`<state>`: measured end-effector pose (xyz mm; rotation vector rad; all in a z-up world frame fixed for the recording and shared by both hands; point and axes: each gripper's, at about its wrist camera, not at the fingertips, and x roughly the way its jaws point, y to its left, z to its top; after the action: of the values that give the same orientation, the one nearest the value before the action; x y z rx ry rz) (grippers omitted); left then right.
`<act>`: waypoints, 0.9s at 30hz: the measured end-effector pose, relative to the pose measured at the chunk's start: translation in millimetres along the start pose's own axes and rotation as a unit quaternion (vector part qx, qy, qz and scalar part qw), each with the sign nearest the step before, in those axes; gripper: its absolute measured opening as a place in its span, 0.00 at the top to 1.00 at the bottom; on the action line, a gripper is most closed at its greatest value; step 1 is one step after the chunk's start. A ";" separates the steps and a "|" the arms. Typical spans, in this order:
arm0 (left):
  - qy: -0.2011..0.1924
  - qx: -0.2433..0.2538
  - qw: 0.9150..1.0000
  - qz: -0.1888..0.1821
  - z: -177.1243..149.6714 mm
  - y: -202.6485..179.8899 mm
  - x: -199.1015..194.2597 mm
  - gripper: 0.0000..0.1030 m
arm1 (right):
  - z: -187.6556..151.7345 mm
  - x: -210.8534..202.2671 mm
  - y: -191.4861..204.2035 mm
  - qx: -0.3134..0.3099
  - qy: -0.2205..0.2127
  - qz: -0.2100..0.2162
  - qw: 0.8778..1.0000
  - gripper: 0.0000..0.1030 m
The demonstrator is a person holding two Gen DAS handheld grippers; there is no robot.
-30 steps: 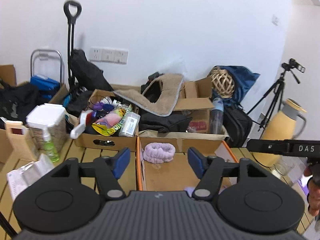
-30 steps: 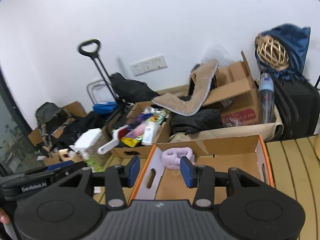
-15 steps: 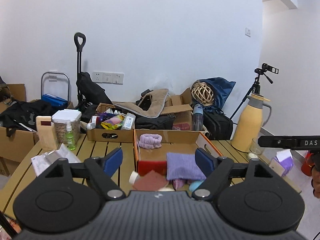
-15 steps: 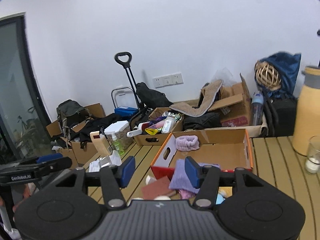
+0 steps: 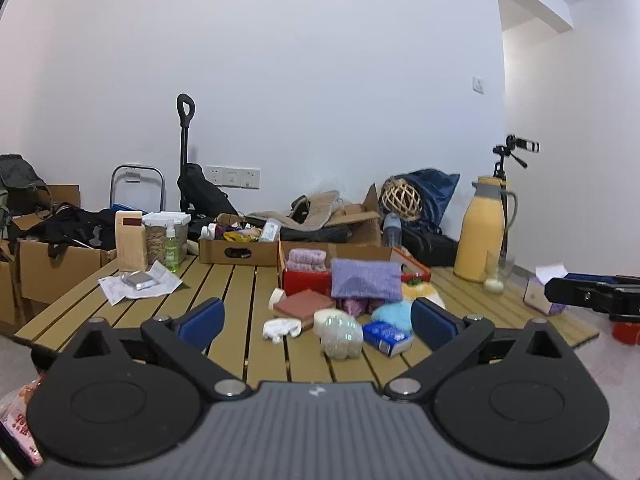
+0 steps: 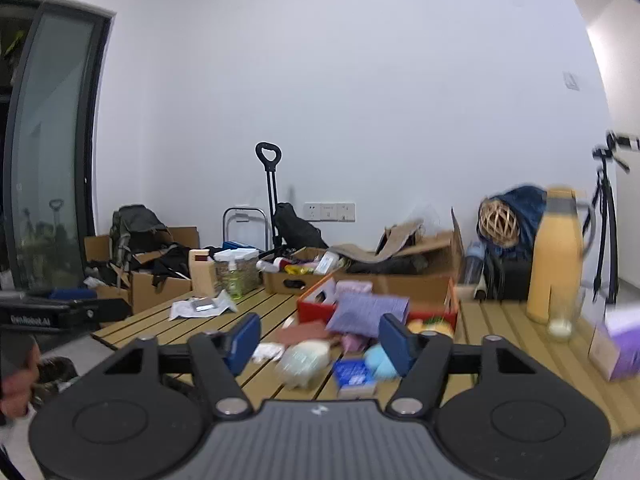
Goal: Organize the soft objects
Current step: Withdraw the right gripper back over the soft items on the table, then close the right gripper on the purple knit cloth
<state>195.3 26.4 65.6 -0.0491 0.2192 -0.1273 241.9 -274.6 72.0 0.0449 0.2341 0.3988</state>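
Observation:
A red-fronted cardboard box [image 5: 306, 282] stands mid-table with a rolled pink headband [image 5: 307, 260] inside and a purple knit cloth [image 5: 366, 280] draped over its front edge. In front lie a blue fluffy ball [image 5: 394, 315], a white cloth [image 5: 280, 327], a pale soft bundle [image 5: 340, 332], a brown pad [image 5: 304, 304] and a blue packet [image 5: 387, 336]. My left gripper [image 5: 316, 318] is open and empty, back from the table's near edge. My right gripper [image 6: 320, 338] is open and empty, also held back; the same pile [image 6: 360, 316] shows blurred between its fingers.
A yellow thermos [image 5: 484, 236] and a glass [image 5: 494, 276] stand at the table's right. A tissue box [image 6: 616, 344] sits at the right edge. Papers [image 5: 138, 282], a green bottle [image 5: 171, 250] and a wooden box [image 5: 129, 240] are at the left. Cluttered cartons [image 5: 240, 250] line the back.
Both grippers have pulled far back from the box, which was close under them a second ago. The whole table and the pile in front of the box have come into view.

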 end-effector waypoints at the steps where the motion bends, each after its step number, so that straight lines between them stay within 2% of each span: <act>1: 0.005 0.008 1.000 -0.005 -1.5 -1.6 -0.7 0.01 | -6.9 -3.1 1.1 0.015 0.005 0.003 1.000 0.33; 4: 0.001 0.016 1.000 -0.001 -2.3 -2.0 -0.5 0.01 | -19.2 -3.4 6.6 0.008 0.025 0.008 1.000 0.33; 12: 0.025 0.000 1.000 0.000 -6.4 4.0 31.8 0.01 | -28.8 17.2 0.9 0.014 0.030 0.001 0.999 0.32; 20: 0.072 -0.003 0.997 -0.007 -9.3 7.0 108.7 0.01 | -33.1 72.0 -26.3 0.034 0.062 -0.017 0.997 0.33; 27: 0.084 -0.014 0.996 -0.018 1.9 3.8 193.1 0.01 | -28.3 144.0 -62.2 0.060 0.068 -0.030 0.995 0.33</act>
<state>383.1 4.9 26.0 -0.0709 0.3872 -0.1648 387.7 -275.9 7.7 0.1294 0.3930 0.3288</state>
